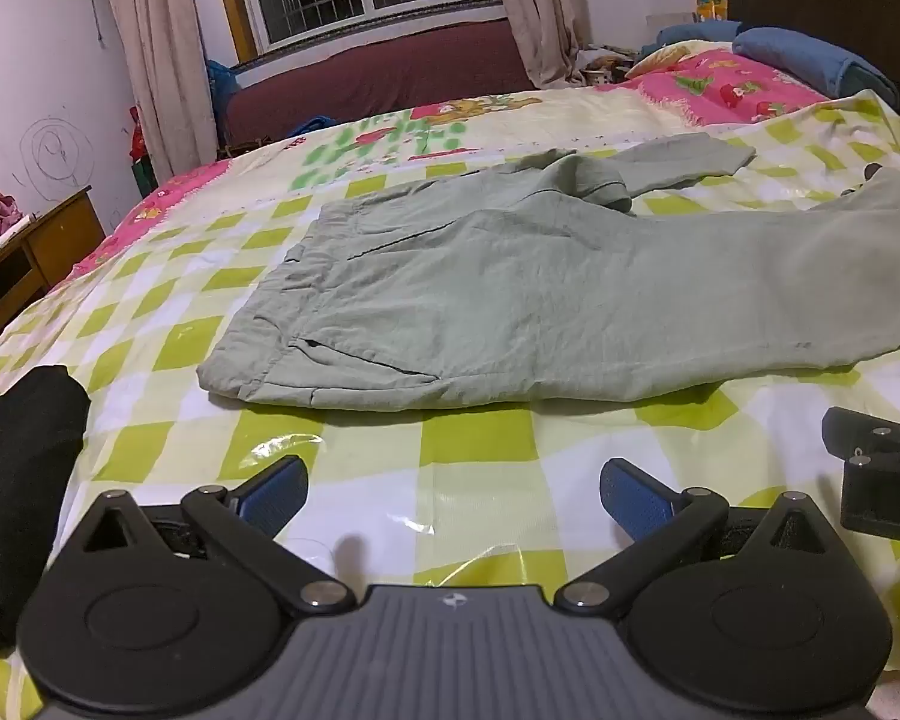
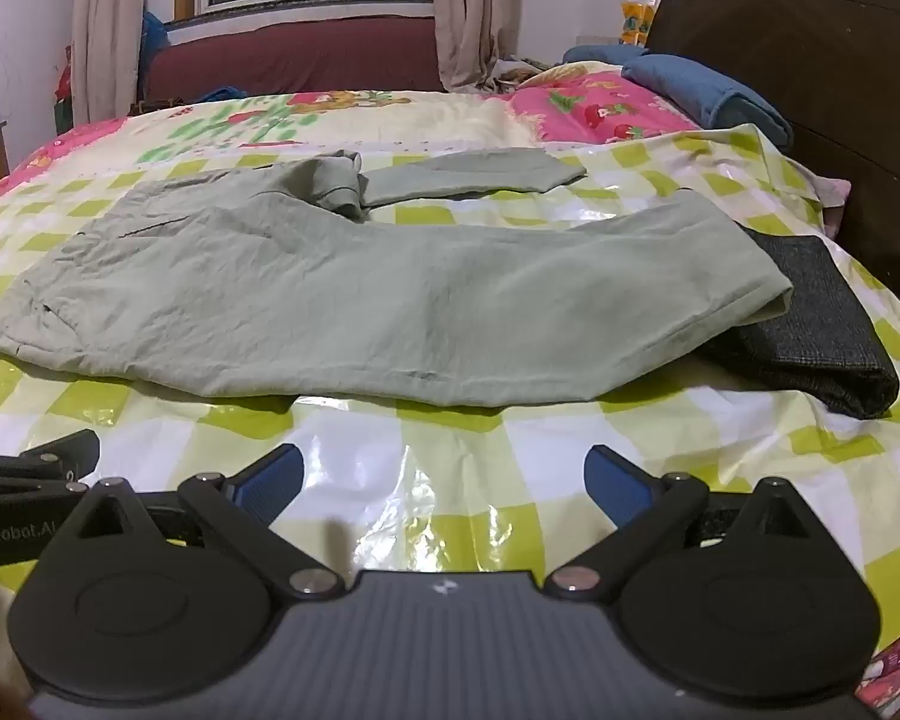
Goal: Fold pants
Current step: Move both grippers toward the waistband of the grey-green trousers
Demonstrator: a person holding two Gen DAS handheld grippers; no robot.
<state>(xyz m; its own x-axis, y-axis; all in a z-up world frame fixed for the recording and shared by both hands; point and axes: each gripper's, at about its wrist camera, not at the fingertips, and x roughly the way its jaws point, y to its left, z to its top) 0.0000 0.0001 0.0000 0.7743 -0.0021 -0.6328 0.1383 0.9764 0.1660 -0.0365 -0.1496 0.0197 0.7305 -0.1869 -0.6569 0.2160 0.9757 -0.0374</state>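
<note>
So the pants (image 1: 510, 288) were laid out flat across the middle of the frame on the green-checked plastic sheet (image 1: 480, 438), waistband toward the left, legs running off to the right. My guess is the sheet was there to give a slick, clean surface to fold on instead of the busy quilt (image 1: 732, 87) underneath. The near leg was nice and smooth, but the far leg (image 2: 468, 177) was bunched up at the crotch, with its lower part lying apart in the upper middle of the right wrist view, so it probably needed straightening before any fold would sit right.

Both tools were empty. The left gripper (image 1: 453, 498) sat wide apart at the bottom of its frame, just short of the near edge of the pants, nothing between the blue pads (image 1: 276, 495). Same for the right gripper (image 2: 444, 480), spread fully and hovering over bare sheet. Seemed like a ready pose, both angled down toward the near hem.

Dark folded cloth (image 2: 810, 324) sat at the right, tucked under the leg cuff, and a black bundle (image 1: 18, 480) lay at the lower left of the left view. Likely pieces already done.
</note>
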